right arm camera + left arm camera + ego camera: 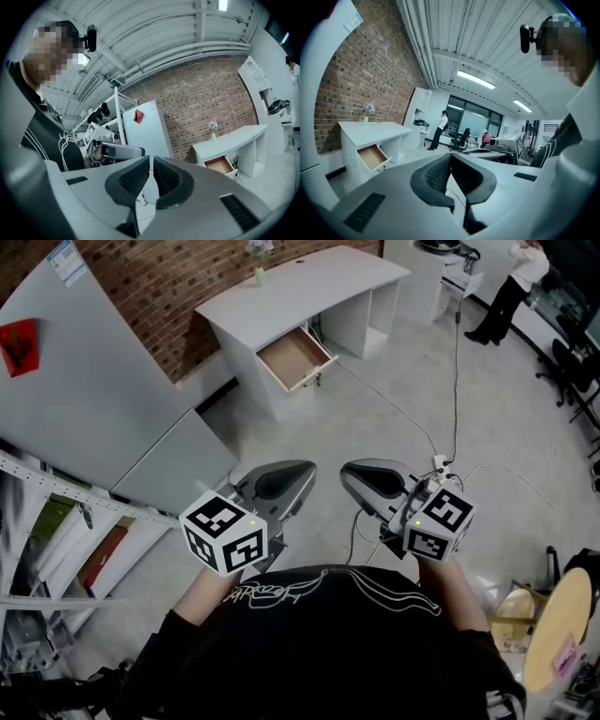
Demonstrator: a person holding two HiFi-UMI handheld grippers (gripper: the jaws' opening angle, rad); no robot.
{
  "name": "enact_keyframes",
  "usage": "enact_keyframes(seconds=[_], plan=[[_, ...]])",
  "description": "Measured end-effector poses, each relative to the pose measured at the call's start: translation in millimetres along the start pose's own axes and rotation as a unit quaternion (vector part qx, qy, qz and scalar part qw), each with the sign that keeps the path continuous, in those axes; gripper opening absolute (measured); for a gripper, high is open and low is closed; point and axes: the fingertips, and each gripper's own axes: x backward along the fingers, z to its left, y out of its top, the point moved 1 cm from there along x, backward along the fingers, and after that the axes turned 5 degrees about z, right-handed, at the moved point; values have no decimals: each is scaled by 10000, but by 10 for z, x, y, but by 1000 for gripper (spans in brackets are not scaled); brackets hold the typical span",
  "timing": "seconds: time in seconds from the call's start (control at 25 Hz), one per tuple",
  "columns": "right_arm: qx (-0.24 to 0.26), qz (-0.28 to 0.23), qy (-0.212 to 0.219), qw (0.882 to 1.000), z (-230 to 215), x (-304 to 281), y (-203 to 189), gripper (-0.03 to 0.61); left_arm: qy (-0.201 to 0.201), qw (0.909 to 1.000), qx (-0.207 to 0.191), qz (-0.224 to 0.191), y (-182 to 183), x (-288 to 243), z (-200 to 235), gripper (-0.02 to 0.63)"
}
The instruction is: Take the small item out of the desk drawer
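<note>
Floor cable (457, 381) lies before the open desk drawer (295, 359) at 12 o'clock, a likely trip hazard; left gripper (451, 161) and right gripper (151, 165) are both closed, empty.

Black shirt (328, 643) shows white linework; grey grippers (305, 474) (352, 474) carry marker cubes (225, 532) (439, 521).

The drawer (293, 358) juts from the desk (300, 282) before the brick wall (159, 301).

One desk (309, 282), one drawer (293, 358).
</note>
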Motion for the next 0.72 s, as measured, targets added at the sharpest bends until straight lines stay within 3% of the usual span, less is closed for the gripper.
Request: enact_keyframes(seconds=[0.32,0.72], plan=[[-577,-462,485,9961,-103,234,7,55,141,9999,-55,-23,-97,-192,-125,21],[-705,-260,87,9971,-399,323,-172,57,-23,9999,55,131,-152,-472,-95,21]])
